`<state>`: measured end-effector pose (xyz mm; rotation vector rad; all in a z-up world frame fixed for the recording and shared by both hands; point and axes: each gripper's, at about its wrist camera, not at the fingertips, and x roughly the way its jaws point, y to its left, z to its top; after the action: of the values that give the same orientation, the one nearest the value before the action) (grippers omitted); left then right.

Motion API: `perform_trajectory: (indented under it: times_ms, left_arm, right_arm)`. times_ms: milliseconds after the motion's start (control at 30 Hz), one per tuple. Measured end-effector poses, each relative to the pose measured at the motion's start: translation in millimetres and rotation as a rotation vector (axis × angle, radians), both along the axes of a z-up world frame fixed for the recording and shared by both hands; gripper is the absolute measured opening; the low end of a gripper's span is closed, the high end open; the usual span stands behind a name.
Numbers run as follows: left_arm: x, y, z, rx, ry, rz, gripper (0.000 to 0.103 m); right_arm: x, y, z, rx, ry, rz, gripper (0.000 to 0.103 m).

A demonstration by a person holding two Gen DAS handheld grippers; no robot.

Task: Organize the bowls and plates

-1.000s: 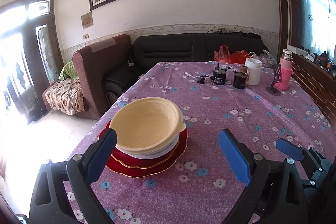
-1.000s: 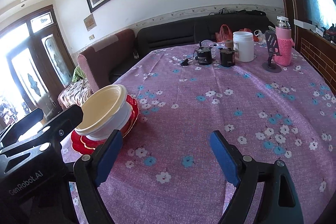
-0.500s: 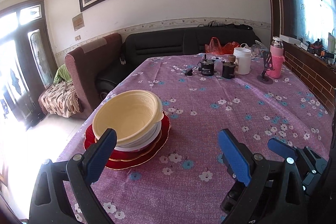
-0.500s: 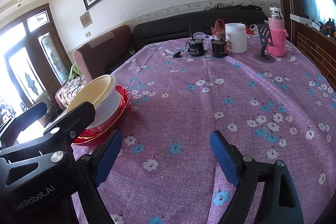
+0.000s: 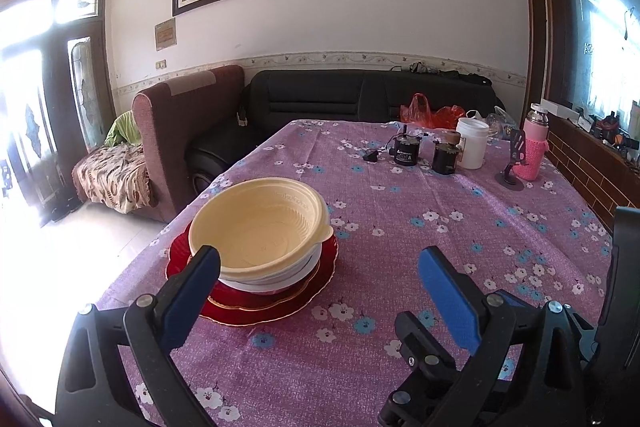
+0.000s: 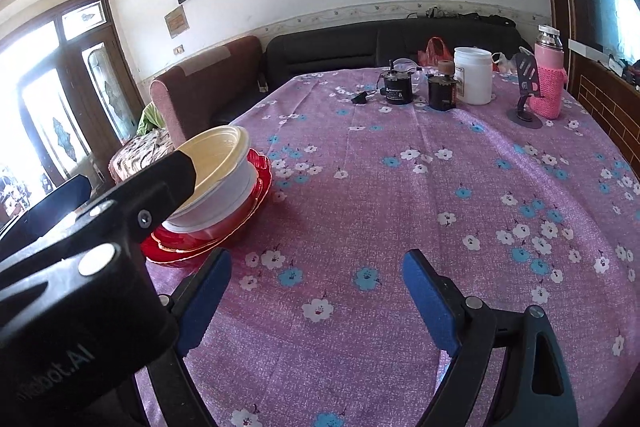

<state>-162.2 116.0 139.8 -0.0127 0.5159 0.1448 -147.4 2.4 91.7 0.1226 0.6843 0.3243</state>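
Note:
A cream bowl (image 5: 258,227) sits nested in a white bowl (image 5: 276,277), on a stack of red plates (image 5: 316,291) near the left edge of the purple flowered table (image 5: 420,227). My left gripper (image 5: 320,283) is open, just in front of the stack, with its left blue pad beside the bowl's near rim and nothing between the pads. In the right wrist view the same cream bowl (image 6: 218,155), white bowl (image 6: 224,199) and red plates (image 6: 240,227) lie to the left. My right gripper (image 6: 316,287) stands open over bare cloth, empty. The left gripper's black body hides part of the stack there.
At the table's far end stand a white jar (image 5: 472,143), two small black canisters (image 5: 406,151), a pink-sleeved flask (image 5: 534,153) and a phone stand (image 5: 514,163). Behind are a brown armchair (image 5: 180,131) and a black sofa (image 5: 360,99). The table's left edge drops to the floor beside the stack.
Both views have shifted a little relative to the dish stack; it now sits closer to my left gripper's left pad. Both grippers stayed open and empty. The dishes have not moved.

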Motion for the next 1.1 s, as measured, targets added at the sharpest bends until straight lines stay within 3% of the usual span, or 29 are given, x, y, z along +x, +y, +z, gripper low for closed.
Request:
perform_trajectory:
  times_ms: [333, 567, 733, 933, 1100]
  left_arm:
    - [9, 27, -5, -0.021, 0.032, 0.030, 0.100]
    - [12, 110, 7, -0.084, 0.017, 0.236, 0.100]
    - [-1, 152, 10, -0.127, -0.002, 0.327, 0.100]
    - [-5, 156, 9, -0.120, -0.007, 0.313, 0.100]
    - [-6, 154, 9, -0.125, -0.014, 0.295, 0.100]
  right_arm:
    - [3, 17, -3, -0.040, 0.010, 0.010, 0.091]
    - [16, 9, -4, -0.011, 0.043, -0.033, 0.091]
    - [43, 12, 18, 0.070, 0.036, -0.040, 0.092]
    - [98, 40, 20, 0.096, 0.118, -0.010, 0.092]
    - [117, 59, 5, 0.052, 0.195, 0.001, 0.092]
